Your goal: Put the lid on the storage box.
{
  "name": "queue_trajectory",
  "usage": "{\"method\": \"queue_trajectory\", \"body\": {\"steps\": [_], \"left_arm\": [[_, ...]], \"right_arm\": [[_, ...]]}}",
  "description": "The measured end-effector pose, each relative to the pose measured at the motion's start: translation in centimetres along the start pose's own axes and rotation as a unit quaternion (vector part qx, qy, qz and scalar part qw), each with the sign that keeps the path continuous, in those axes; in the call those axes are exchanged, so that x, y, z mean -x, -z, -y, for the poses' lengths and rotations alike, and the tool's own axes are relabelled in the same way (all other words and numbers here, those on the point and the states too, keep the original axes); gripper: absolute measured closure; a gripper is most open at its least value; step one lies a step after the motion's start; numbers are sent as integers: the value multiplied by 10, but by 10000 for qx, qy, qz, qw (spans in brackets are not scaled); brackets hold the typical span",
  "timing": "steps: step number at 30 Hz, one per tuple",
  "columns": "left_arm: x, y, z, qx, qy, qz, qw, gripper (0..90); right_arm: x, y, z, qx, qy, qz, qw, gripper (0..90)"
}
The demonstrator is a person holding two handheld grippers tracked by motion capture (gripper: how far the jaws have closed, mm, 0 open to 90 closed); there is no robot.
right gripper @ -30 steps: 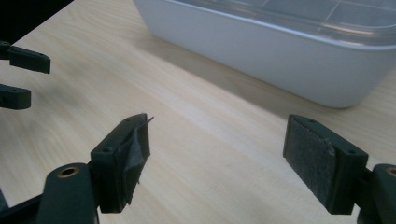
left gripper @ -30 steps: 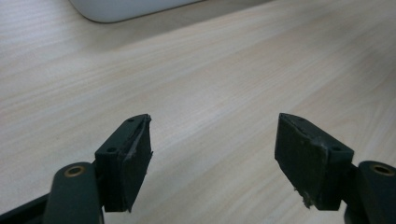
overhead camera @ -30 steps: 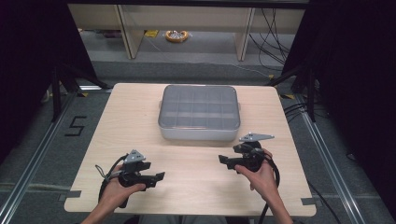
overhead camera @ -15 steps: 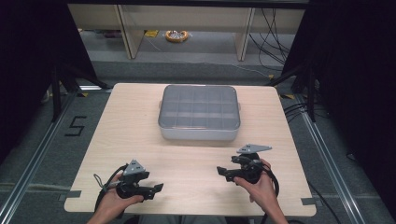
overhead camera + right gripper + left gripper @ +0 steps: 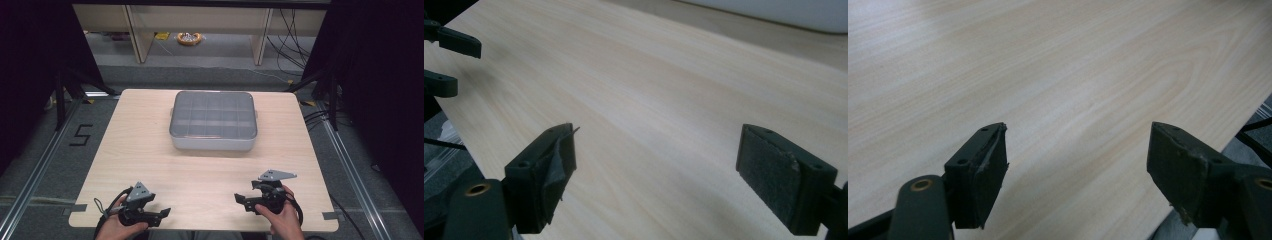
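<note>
Here, at the near edge of a pale wood-grain table point(image 5: 150, 145), two black two-jaw grippers are held low over the bare surface, one in each of a person's hands. The left gripper point(image 5: 162, 212), topped by a grey three-cornered plate, is gripped in the left hand point(image 5: 117, 227) near the table's near left corner, with its jaws turned inward toward the middle; in the left gripper view its jaws are seen spread wide with nothing but bare wood between them point(image 5: 1075, 150). The right gripper point(image 5: 240, 199) is held in the right hand point(image 5: 280, 220) near the near right edge, its jaws turned toward the left one; in the right gripper view they are likewise parted wide and empty point(image 5: 654, 150), and the left gripper's jaw tips point(image 5: 446, 62) are seen at the far left. The two tools are kept well apart. Farther back, a grey rectangular tray with rounded corners and a clear lid over divided compartments point(image 5: 213, 121) is set at the middle of the table's far half, well away from both grippers. Beyond the table, pale shelving legs point(image 5: 134, 32) and a small yellow object point(image 5: 189, 38) are seen on the grey floor.
</note>
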State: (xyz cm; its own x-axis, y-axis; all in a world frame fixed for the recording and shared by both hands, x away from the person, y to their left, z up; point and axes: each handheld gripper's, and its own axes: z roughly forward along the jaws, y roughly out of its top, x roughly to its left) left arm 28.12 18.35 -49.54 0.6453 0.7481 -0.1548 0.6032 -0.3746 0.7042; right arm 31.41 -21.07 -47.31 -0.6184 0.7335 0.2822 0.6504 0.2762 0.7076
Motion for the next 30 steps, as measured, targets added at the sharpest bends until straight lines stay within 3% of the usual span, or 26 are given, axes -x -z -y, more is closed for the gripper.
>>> {"method": "queue_trajectory", "body": {"steps": [1,5,6,7,10,12,13,16,17,18,19,20,21,25,30], "left_arm": [[0,1,1,-69,-124,-24,9999,238],[4,5,5,-48,-102,-24,9999,233],[4,5,5,-48,-102,-24,9999,233],[5,7,7,-50,-71,-12,10000,233],[6,8,9,-78,-151,-111,9998,232],[7,9,10,-97,-84,-19,9999,231],[8,9,11,-106,-189,-94,9997,230],[12,9,14,-93,-213,-68,9997,230],[13,9,14,-143,-292,-155,9994,229],[13,11,15,-206,-374,-53,9991,229],[15,9,16,-132,-194,-39,9997,229],[15,9,16,-132,-194,-39,9997,229],[14,9,16,-138,-211,-73,9997,229],[11,10,16,-230,-375,-62,9990,229],[12,8,16,-186,-317,-150,9992,229]], "right_arm": [[0,0,0,0,0,0,10000,163],[-5,3,12,-42,46,-65,10000,164],[-9,4,16,-103,-181,-103,9997,164],[-5,5,17,-99,62,-32,9999,165],[-5,5,23,-120,38,-93,9999,165],[-5,6,26,-106,26,-90,9999,165],[-5,6,30,-124,34,-123,9998,165],[-6,7,32,-138,29,-149,9998,165],[-7,9,35,-152,44,-108,9998,165],[-11,9,36,-148,-101,-102,9998,165],[-8,9,37,-144,107,-75,9998,165],[-8,9,37,-144,107,-75,9998,165],[-12,10,39,-229,-108,-160,9996,165],[-11,10,43,-204,104,-165,9996,165],[-12,11,46,-272,87,-113,9995,165]]}}
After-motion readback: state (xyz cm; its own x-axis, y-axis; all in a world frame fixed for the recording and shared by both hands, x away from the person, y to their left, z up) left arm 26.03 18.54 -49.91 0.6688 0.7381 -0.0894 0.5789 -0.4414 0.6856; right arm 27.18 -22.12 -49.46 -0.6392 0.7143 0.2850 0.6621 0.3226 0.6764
